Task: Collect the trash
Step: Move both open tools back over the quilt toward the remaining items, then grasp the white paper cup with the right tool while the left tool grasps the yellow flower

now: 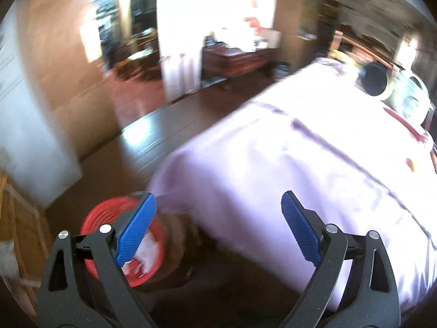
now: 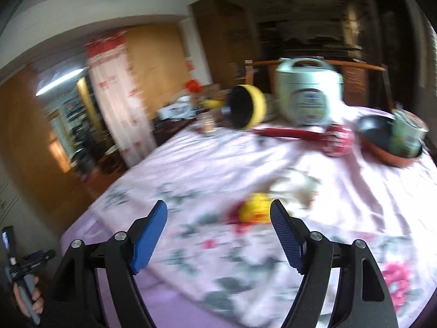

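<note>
In the left wrist view a red bin (image 1: 92,224) stands on the dark floor beside the table, with white crumpled paper (image 1: 148,254) inside it. My left gripper (image 1: 218,227) is open and empty, above the floor between the bin and the tablecloth (image 1: 300,164). In the right wrist view a yellow wrapper (image 2: 255,209) and a whitish crumpled scrap (image 2: 296,187) lie on the floral tablecloth (image 2: 218,169). My right gripper (image 2: 218,232) is open and empty, just short of the yellow wrapper. Both views are blurred.
At the table's far side stand a rice cooker (image 2: 307,95), a black and yellow pot on its side (image 2: 245,106), a red ladle (image 2: 300,134) and a dark pan holding a tin (image 2: 393,139). A wooden chair (image 1: 16,218) is left of the bin.
</note>
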